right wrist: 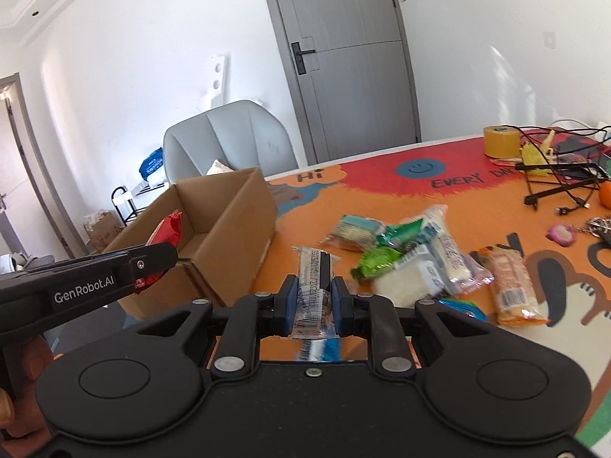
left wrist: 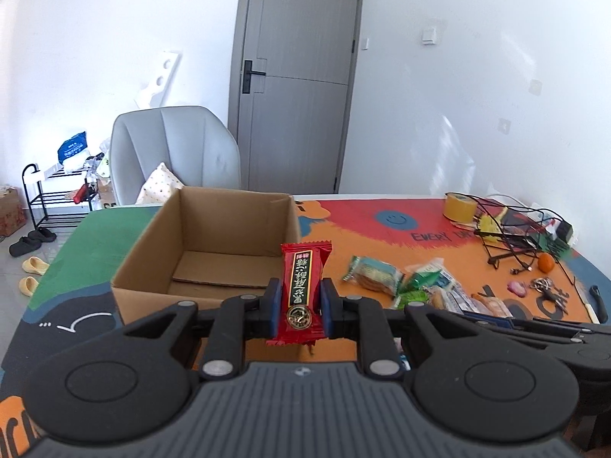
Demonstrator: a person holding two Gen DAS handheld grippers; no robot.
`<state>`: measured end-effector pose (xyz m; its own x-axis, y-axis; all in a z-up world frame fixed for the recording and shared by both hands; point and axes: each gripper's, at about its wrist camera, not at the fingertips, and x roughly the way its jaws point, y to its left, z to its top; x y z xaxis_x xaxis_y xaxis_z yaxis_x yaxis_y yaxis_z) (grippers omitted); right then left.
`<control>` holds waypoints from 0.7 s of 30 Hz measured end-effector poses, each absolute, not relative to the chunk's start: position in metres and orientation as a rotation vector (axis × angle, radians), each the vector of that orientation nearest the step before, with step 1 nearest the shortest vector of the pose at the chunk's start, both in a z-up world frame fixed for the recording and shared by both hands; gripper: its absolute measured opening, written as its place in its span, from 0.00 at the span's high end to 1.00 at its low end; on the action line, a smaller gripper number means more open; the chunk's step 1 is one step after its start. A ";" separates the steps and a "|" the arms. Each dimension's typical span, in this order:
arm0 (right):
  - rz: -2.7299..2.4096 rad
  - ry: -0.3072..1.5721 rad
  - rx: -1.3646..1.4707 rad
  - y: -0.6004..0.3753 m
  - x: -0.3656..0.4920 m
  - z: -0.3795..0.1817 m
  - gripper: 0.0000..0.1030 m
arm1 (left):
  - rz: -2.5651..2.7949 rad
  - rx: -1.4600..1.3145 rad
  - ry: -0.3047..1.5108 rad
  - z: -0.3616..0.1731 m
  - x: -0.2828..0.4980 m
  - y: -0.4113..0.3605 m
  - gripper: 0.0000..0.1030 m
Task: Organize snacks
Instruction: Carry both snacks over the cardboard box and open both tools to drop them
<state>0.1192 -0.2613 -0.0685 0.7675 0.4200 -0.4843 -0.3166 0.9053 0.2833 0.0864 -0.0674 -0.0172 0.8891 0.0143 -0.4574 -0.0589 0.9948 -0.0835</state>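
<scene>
The left gripper [left wrist: 300, 305] is pinching a red foil snack packet [left wrist: 301, 290] beside the open brown cardboard box [left wrist: 214, 229]; the right gripper [right wrist: 314, 301] is pinching a clear-wrapped snack bar [right wrist: 315, 290].

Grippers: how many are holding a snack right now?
2. The left gripper is shut on a red packet near the cardboard box. The right gripper is shut on a clear packet above the table. None hidden.

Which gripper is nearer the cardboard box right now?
Left. The left gripper, shut on a red snack packet, is at the cardboard box near its front wall. The right gripper, shut on a clear-wrapped snack, is off to the box's right.
</scene>
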 end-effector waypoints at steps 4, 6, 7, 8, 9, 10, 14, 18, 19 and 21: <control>0.406 0.558 0.184 -0.249 0.126 -0.063 0.81 | 0.064 -0.110 0.461 -0.014 0.089 -0.050 0.81; 0.412 0.558 0.183 -0.243 0.129 -0.061 0.80 | 0.076 -0.120 0.459 -0.014 0.091 -0.042 0.81; 0.416 0.556 0.178 -0.239 0.131 -0.060 0.80 | 0.084 -0.124 0.461 -0.014 0.092 -0.038 0.81; 0.419 0.553 0.172 -0.236 0.133 -0.059 0.80 | 0.092 -0.127 0.461 -0.014 0.094 -0.034 0.81; 0.421 0.550 0.165 -0.232 0.134 -0.059 0.80 | 0.100 -0.130 0.462 -0.014 0.095 -0.030 0.81; 0.423 0.549 0.160 -0.228 0.135 -0.058 0.80 | 0.108 -0.134 0.460 -0.014 0.096 -0.025 0.81; 0.437 0.552 0.153 -0.214 0.141 -0.057 0.80 | 0.141 -0.149 0.462 -0.014 0.104 -0.010 0.81; 0.452 0.545 0.140 -0.200 0.144 -0.054 0.80 | 0.161 -0.160 0.465 -0.014 0.109 0.002 0.81; 0.454 0.541 0.139 -0.197 0.145 -0.053 0.80 | 0.163 -0.162 0.467 -0.014 0.111 0.005 0.81; 0.462 0.536 0.139 -0.193 0.148 -0.051 0.80 | 0.166 -0.164 0.470 -0.013 0.114 0.008 0.81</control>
